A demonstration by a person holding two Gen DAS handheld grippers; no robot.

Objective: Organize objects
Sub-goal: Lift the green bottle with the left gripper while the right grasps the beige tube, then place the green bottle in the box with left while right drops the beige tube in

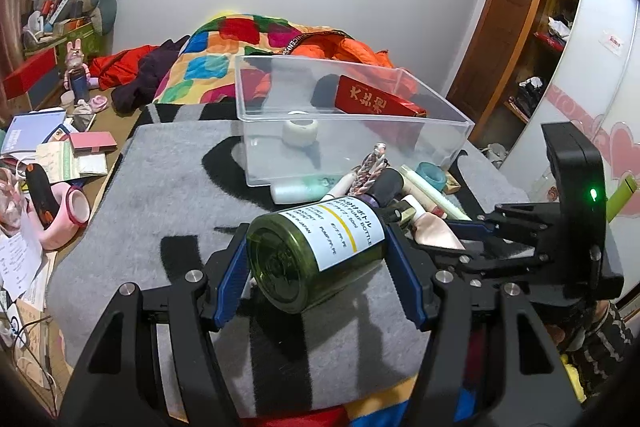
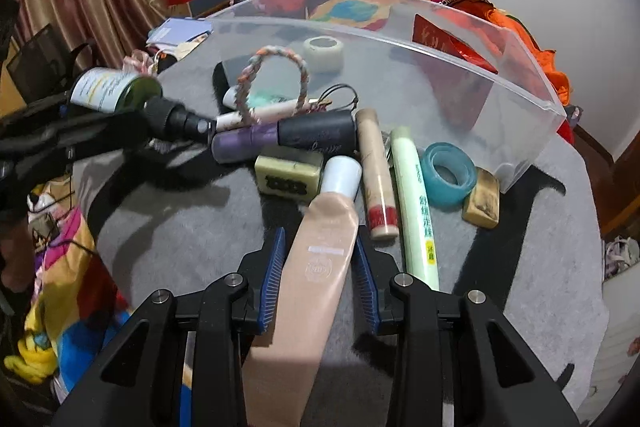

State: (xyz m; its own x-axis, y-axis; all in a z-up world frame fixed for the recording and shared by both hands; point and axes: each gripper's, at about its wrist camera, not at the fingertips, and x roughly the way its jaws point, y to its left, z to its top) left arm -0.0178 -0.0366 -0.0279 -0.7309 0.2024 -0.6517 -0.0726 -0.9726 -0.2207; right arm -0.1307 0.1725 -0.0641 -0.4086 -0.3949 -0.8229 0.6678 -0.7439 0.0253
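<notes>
My left gripper [image 1: 316, 251] is shut on a green pump bottle [image 1: 312, 251] with a white label, held tilted just above the grey mat; the bottle also shows in the right wrist view [image 2: 116, 89]. My right gripper [image 2: 320, 267] is shut on a beige tube [image 2: 308, 287] with a white cap. A clear plastic bin [image 1: 352, 123] stands behind; it holds a white tape roll [image 1: 300, 131] and a red box [image 1: 376, 99]. A pile of cosmetics [image 2: 320, 143] lies in front of the bin.
The pile includes a blue tape roll [image 2: 450, 173], a pale green tube [image 2: 416, 203], a purple bottle [image 2: 280, 139], a braided rope ring [image 2: 272, 83] and soap bars [image 2: 288, 173]. A cluttered bed [image 1: 248, 55] lies behind. Papers and a pink slipper [image 1: 60, 211] lie left.
</notes>
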